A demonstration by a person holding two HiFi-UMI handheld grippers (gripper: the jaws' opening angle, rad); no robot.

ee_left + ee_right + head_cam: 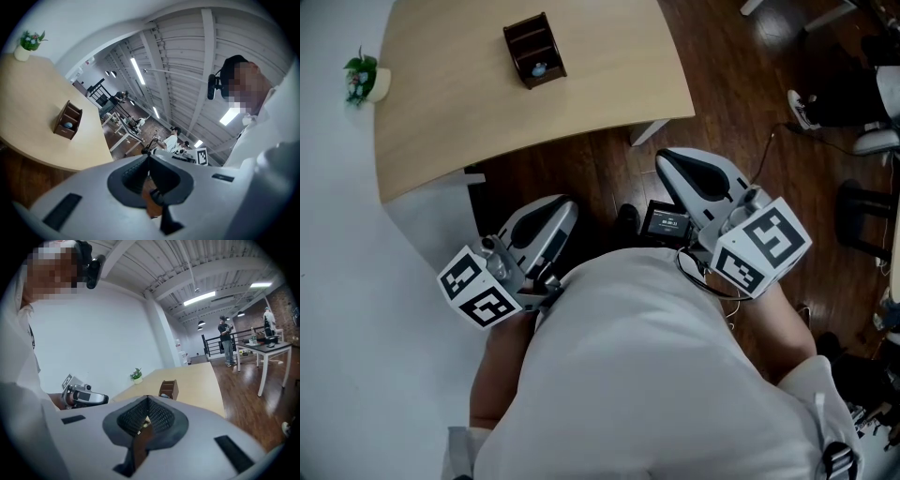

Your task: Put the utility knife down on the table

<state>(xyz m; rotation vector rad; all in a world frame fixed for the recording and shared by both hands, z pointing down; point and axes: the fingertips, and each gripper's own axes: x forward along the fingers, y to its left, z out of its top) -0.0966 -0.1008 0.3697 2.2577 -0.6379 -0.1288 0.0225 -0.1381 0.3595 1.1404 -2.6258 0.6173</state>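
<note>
Both grippers sit tucked in against the person's body, short of the table's near edge and over dark wood floor. The left gripper (570,204) has its jaws pressed together with nothing between them. The right gripper (667,157) is the same, pads meeting tip to tip and empty. The utility knife shows in no view: it isn't on the table and isn't in either set of jaws.

The table (609,84) carries only a small wooden organizer (534,50), well back from the near edge, and a potted plant (364,77) at the left edge.

The trouble I see is that there's nothing in hand to put down. The knife has to be found first, and shut jaws can't take it, so going in without spreading them would likely just shove it along.

Once it's carried, a slim handle could twist or slip in a two-pad pinch. That near edge curves away too, so a release too close to it could tip the knife onto the floor. A release too deep risks bumping the organizer.
</note>
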